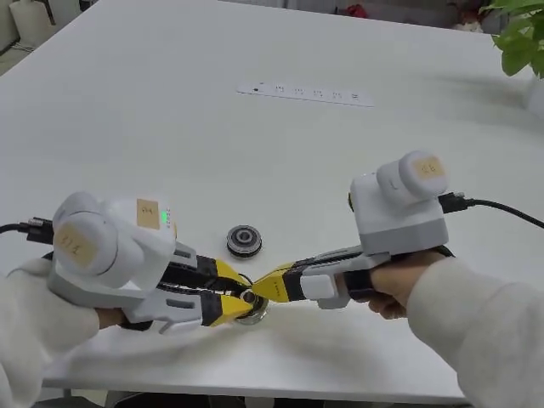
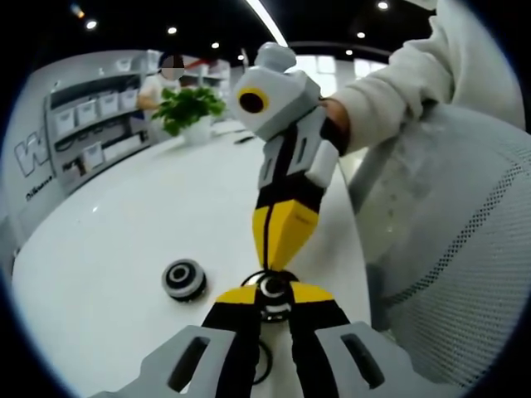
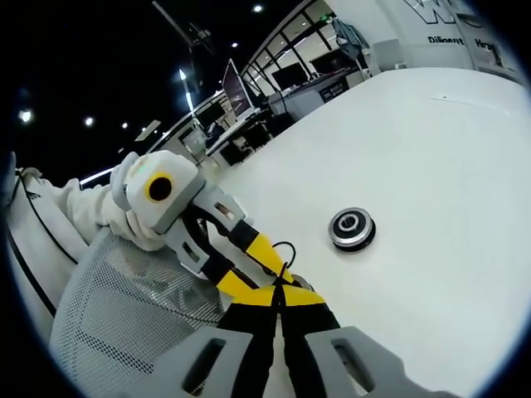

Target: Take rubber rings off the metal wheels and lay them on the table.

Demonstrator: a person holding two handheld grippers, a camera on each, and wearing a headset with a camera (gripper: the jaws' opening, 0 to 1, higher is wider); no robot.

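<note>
Both grippers meet on one wheel

My left gripper's [image 2: 274, 293] yellow-tipped jaws clamp the small round metal wheel [image 2: 272, 288]. My right gripper's [image 3: 280, 292] jaws are pressed together on a thin black rubber ring [image 3: 289, 245] looping off it. Just beyond that wheel, a second wheel [image 1: 244, 240] lies flat on the smooth white table [image 1: 255, 153], banded in black rubber.

Head view: high over the near edge of the table [image 1: 170, 127], facing forward and down, mid-range. Left gripper view: low, close to the tabletop, facing the right gripper [image 2: 272, 267] head-on. Right gripper view: low, close, facing the left gripper [image 3: 280, 278]. All three share the loose wheel [image 1: 244, 240]. Head and left gripper views share the held wheel [image 2: 272, 290] at the jaw tips.
</note>
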